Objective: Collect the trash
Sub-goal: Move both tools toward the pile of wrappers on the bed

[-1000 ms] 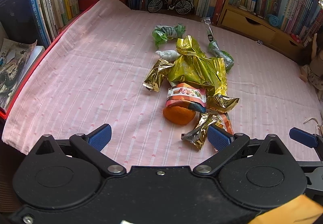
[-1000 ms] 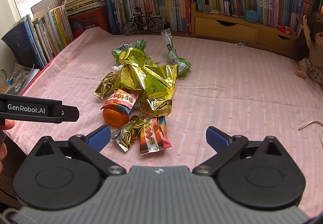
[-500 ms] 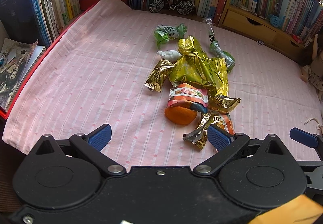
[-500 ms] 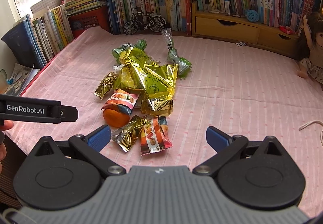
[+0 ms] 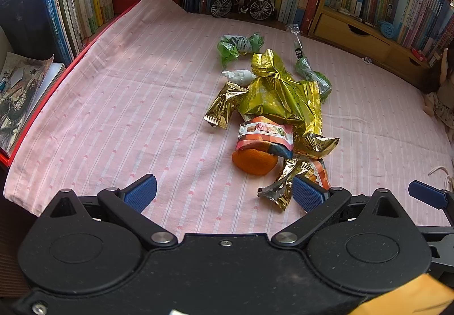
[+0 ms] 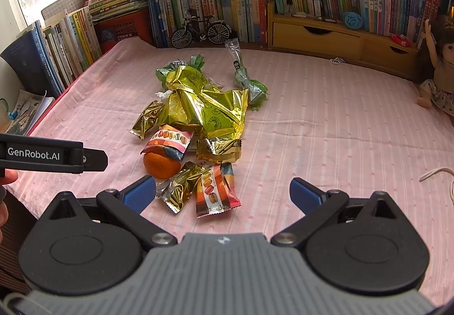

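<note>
Both the left tool (image 5: 224,193) and right tool (image 6: 222,193) hover wide open and empty at the near edge of the pink-clothed desk (image 6: 326,116), the wrapper pile (image 6: 204,110) heaped mid-desk, its nearest pieces just beyond their fingertips.

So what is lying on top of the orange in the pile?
A macaron snack packet drapes over the far top of the orange; its near side is bare. Whether the packet is full or empty cannot be told, and the cloth under the orange is hidden.

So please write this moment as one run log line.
left gripper: open, empty | right gripper: open, empty | crumpled gold foil wrappers: on pink cloth, untouched
</note>
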{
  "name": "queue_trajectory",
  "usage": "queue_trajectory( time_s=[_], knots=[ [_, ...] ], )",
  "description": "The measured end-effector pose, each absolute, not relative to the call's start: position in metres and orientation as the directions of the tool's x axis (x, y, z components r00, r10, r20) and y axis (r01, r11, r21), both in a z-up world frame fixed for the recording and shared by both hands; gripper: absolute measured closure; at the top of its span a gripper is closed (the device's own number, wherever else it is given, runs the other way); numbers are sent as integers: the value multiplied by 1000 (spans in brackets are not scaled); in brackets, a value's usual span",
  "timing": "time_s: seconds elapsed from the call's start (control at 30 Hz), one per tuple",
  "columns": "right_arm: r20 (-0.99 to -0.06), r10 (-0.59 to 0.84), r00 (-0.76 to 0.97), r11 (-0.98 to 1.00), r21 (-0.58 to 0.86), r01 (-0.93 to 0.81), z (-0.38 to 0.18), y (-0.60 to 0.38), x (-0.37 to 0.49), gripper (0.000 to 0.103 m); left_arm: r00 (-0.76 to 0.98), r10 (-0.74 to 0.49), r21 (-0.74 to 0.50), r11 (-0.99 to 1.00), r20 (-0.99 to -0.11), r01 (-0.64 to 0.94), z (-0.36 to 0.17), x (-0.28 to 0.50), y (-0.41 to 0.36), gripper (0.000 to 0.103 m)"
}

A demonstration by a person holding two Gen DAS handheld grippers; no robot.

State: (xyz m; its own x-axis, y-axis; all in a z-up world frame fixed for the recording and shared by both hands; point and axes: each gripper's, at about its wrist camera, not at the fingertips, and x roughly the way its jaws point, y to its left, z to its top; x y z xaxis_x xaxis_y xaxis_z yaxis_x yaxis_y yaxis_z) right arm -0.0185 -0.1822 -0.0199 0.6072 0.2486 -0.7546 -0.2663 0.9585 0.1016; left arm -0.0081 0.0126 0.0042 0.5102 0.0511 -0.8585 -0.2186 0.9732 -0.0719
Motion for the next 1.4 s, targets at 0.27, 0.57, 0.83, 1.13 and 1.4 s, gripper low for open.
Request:
queue_trajectory(
  time_s=[0.27,0.57,0.83,1.13,1.4],
  knots=[
    [-755,250,606,958,102,-268,-20,-181,-18,0,511,57,-63,975,-858,-215,3,-9,14,2],
    [-750,233,619,963,91,-253,-22,-185,-18,0,522,127,12,976,-843,-218,3,-8,8,2],
    [-753,249,609,964,136,-227,-20,-191,-15,0,498,131,-5,965,-857,-262,-2,-6,18,3],
    [-743,281,607,956,162,-244,-13,-192,-17,0,461,136,27,971,-877,-236,-15,-2,17,11],
    [-774,296,560,949,169,-268,-22,-188,-8,1,475,66,-44,975,-877,-217,-21,2,21,21]
  ],
)
